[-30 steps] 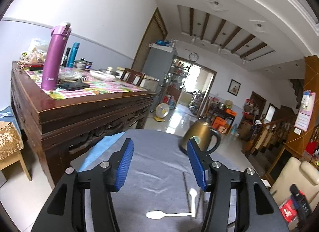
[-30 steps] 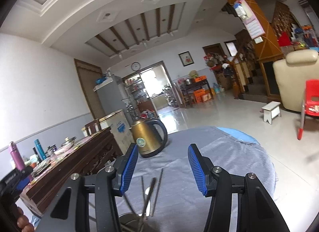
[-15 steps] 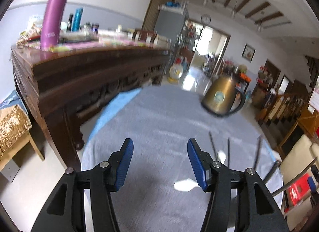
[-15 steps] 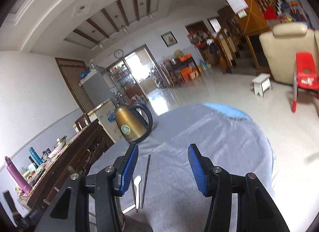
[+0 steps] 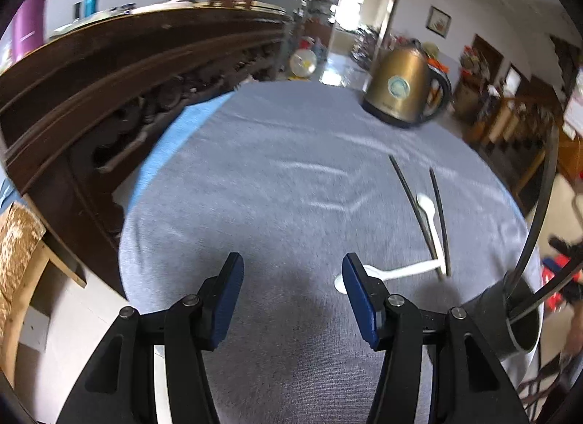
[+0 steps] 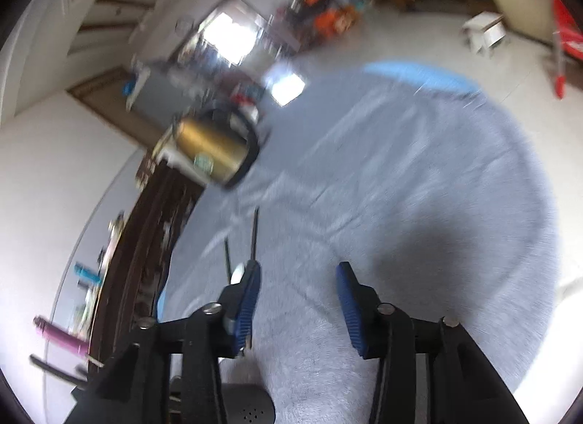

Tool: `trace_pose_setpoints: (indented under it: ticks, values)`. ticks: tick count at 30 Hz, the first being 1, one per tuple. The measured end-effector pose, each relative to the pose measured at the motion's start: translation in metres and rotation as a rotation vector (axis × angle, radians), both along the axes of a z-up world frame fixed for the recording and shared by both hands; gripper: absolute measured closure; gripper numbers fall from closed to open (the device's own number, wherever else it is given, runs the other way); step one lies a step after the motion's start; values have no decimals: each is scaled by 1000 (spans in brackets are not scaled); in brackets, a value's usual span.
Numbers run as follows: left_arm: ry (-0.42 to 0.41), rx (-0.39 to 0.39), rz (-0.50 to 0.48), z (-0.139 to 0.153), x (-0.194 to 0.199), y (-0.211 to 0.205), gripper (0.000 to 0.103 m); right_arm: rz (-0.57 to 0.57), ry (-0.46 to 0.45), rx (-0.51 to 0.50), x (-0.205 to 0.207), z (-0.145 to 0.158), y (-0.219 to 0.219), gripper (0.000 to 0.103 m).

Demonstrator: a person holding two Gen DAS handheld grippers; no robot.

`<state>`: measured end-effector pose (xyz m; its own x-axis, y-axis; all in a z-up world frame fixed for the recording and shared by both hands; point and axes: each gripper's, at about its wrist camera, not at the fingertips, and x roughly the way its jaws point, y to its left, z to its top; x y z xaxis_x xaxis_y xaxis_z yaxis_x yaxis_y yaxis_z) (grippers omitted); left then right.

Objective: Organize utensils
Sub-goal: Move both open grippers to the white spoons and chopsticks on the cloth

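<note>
Two white plastic spoons [image 5: 397,271] and two dark thin chopsticks [image 5: 439,212] are seen lying right of centre on the grey cloth-covered bench [image 5: 284,176], near the dark cylindrical holder [image 5: 510,318] at the lower right. The left hand-held gripper [image 5: 291,293] is held apart and empty, its right pad just beside a spoon bowl, while the right hand-held gripper [image 6: 297,300] is closing on nothing. One spoon handle should be straddled squarely before the pads are pressed together.

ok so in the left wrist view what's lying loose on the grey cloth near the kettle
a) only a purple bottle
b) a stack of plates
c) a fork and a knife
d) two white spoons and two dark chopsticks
d: two white spoons lie crossed by two dark chopsticks on the grey cloth, nearer the camera than the gold kettle.
</note>
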<state>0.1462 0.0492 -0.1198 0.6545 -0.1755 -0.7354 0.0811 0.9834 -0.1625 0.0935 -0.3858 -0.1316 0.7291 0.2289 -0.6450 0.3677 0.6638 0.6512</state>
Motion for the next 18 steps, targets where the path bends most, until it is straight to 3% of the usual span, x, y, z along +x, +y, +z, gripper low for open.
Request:
trace_pose_setpoints:
  ticks: [10,14,18]
  values:
    - [70,23,-128,-21,14,-28,46,425,73,36,111,-34,62,70]
    - [90,28,-151,-29,18,-34,46,542,109,68,147,-48,96,75]
    - [90,41,-175,-34,21,-41,46,589,156,78,168,-60,117,77]
